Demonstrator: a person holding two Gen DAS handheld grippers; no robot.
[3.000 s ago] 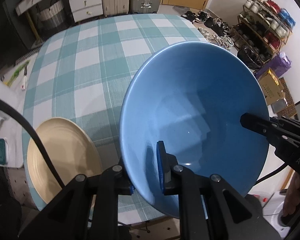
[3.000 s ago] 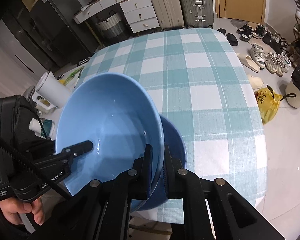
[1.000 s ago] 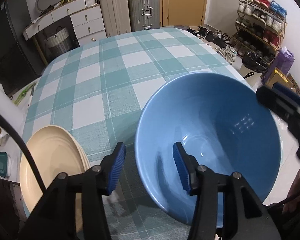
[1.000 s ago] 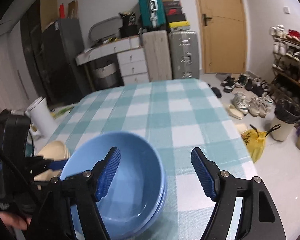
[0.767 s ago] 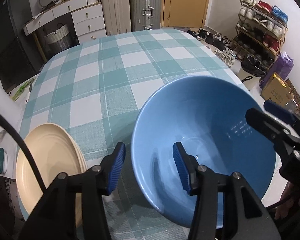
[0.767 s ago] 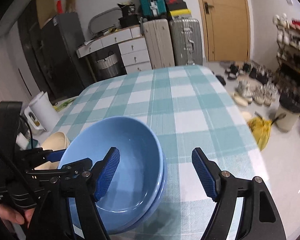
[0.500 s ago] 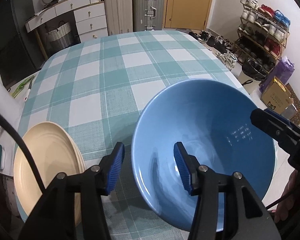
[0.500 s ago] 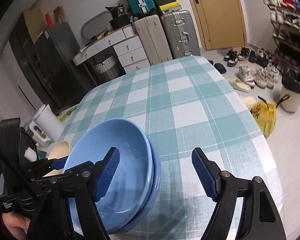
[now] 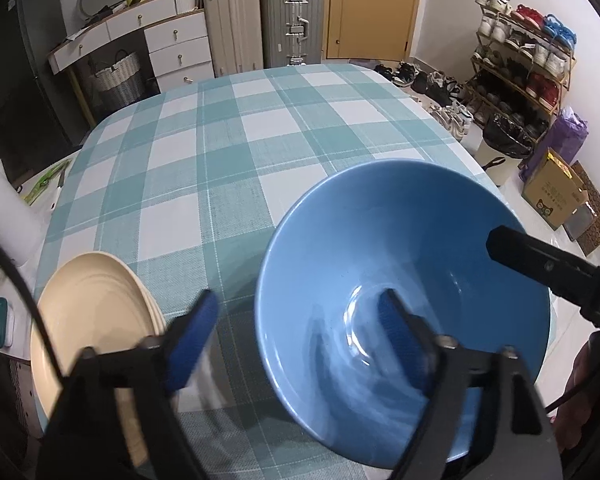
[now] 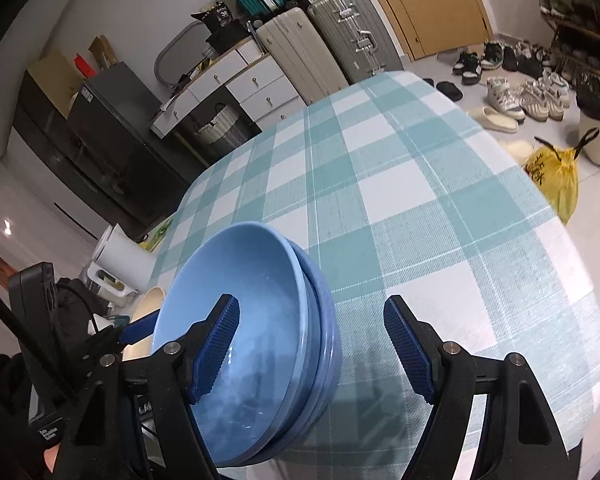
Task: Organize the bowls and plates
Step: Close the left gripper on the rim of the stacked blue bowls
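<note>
- The left gripper (image 9: pixel 296 332) is seen with its jaws spread wide, having just been opening; the near rim of the blue bowls (image 9: pixel 400 280) lies between them untouched, nothing gripped.
- The right gripper (image 10: pixel 312 348) is likewise held apart and empty, above the stack's right rim.
- The bowls are nested at the table's (image 9: pixel 228 152) near edge, overhanging slightly it seems; stacking is judged done.
- The cream plates (image 9: pixel 88 312) are stacked at the near left corner, just beside the bowls.
- Beyond, the checked cloth is left bare to the far edge, so ample room is offered for withdrawal.
</note>
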